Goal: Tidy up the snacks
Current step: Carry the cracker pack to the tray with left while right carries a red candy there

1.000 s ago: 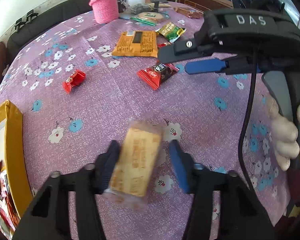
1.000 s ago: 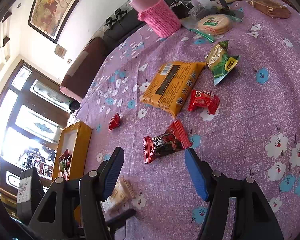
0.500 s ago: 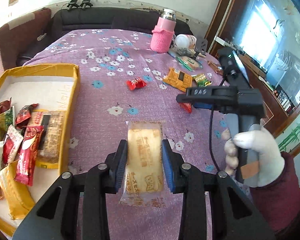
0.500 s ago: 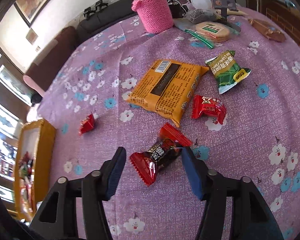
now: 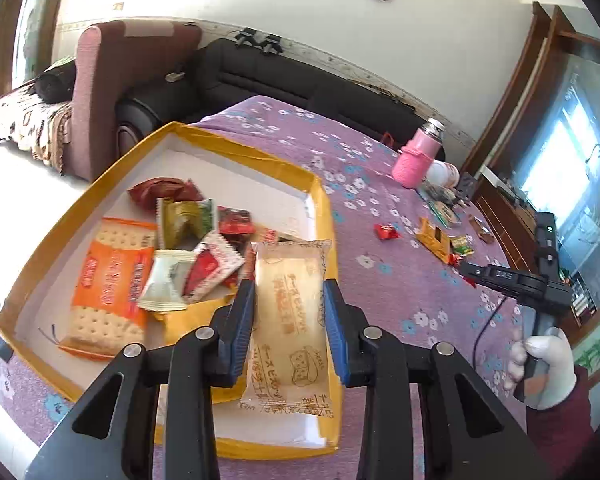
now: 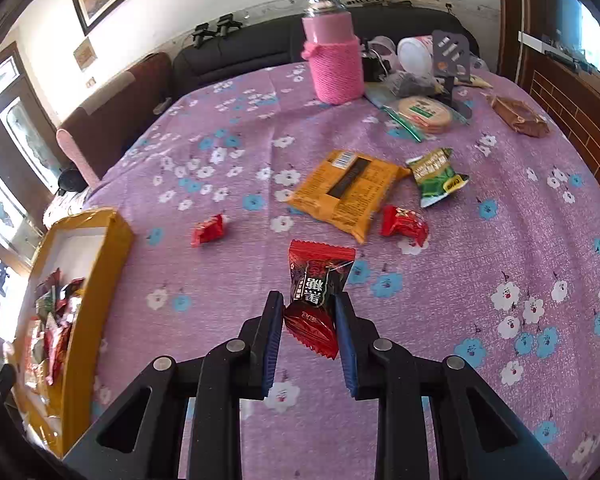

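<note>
Clamped across its width in the left gripper (image 5: 288,320), jaws nearly closed on the wrapper: the pale biscuit packet (image 5: 290,312), carried lengthwise so it can drop flat among the snacks already heaped in the yellow box (image 5: 236,152). Angled downward, hovering over the box's near right corner, not yet released. Further right on the purple floral cloth (image 6: 500,240): small red candy (image 6: 208,230), orange packet (image 6: 346,190), green packet (image 6: 436,178), another red candy (image 6: 404,222), all waiting their turn. Just narrowed around the dark red candy (image 6: 316,300), the right gripper (image 6: 308,336), pads pinching its middle, tilted steeply down, candy apparently lifted clear of the cloth.
</note>
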